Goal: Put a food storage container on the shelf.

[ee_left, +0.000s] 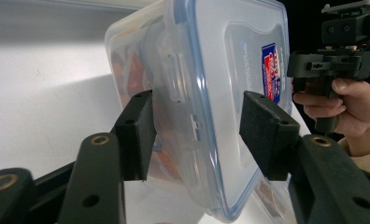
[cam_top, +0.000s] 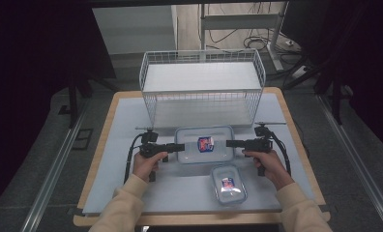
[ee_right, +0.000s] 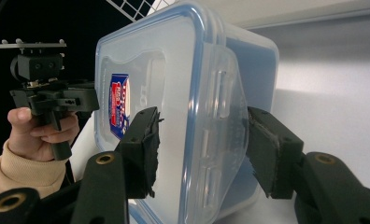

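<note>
A large box is taken from both ends by two grippers.

High view: the large box (cam_top: 204,144) lies on the table (cam_top: 126,121) before the wire basket (cam_top: 202,87), between the left gripper (cam_top: 179,147) and right gripper (cam_top: 229,143); a small box (cam_top: 228,183) is seen nearby. Left gripper view: the box end (ee_left: 192,107) is set between half-closed jaws, orange contents seen inside. Right gripper view: the latch (ee_right: 220,121) is straddled, contact cannot be told.

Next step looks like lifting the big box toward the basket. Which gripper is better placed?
Neither alone. The left gripper straddles the big box's left end, the right gripper its right end, each with jaws around a lid latch. Likely a two-handed lift into the basket.
</note>
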A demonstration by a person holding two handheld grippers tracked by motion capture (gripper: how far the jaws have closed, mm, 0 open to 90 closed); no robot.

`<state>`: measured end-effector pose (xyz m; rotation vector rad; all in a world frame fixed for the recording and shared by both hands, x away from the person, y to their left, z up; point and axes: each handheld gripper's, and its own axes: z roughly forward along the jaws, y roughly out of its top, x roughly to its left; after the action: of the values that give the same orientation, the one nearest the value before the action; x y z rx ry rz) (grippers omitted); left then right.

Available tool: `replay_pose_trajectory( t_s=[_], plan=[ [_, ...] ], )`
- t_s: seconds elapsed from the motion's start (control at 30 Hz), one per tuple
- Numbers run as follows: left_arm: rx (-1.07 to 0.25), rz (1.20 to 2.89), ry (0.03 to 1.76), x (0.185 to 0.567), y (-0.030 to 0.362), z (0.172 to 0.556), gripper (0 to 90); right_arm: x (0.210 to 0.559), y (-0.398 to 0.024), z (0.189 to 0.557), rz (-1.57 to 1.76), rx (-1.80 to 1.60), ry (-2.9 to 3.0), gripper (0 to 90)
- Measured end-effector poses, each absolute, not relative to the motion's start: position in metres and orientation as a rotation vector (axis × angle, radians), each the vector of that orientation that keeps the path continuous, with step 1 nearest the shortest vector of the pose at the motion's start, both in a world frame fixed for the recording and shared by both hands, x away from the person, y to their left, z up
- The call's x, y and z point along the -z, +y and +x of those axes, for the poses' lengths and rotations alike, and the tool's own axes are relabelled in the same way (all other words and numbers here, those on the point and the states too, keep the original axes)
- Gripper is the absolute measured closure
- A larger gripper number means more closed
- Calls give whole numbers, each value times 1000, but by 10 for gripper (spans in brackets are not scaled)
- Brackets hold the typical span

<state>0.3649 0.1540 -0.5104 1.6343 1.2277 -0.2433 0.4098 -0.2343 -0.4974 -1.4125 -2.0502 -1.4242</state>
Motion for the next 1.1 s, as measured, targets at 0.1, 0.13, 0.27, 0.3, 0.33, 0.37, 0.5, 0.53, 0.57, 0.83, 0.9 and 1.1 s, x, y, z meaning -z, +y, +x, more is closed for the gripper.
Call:
replay_pose_trajectory(
  t_s=[0.1,0.13,0.27,0.3,0.33,0.37,0.5,0.53,0.57,0.83,0.9,1.1],
  plan=[
    [233,1632,1226,510,155,365,480,497,-234,409,-1412,1436,-2056,468],
    [227,1630,1224,509,155,365,483,497,-233,409,-1413,1443,-2054,471],
    [212,1624,1216,508,155,365,496,496,-234,409,-1406,1460,-2057,490],
    [209,1626,1206,508,156,365,501,496,-235,409,-1403,1478,-2050,492],
    [210,1626,1203,508,156,365,504,495,-235,409,-1399,1497,-2058,491],
    [210,1626,1203,508,156,365,504,495,-235,409,-1399,1497,-2058,491],
    [199,1619,1192,506,157,364,506,493,-234,408,-1392,1509,-2066,491],
    [195,1614,1188,505,157,364,507,492,-234,408,-1388,1516,-2068,491],
    [186,1617,1178,502,157,363,509,490,-234,407,-1381,1530,-2076,491],
    [135,1620,1141,488,157,358,509,474,-234,402,-1331,1612,-2123,491],
    [121,1619,1129,484,157,356,509,470,-234,400,-1323,1622,-2132,491],
    [100,1618,1111,477,158,353,509,463,-233,397,-1304,1649,-2154,491]
  ],
)
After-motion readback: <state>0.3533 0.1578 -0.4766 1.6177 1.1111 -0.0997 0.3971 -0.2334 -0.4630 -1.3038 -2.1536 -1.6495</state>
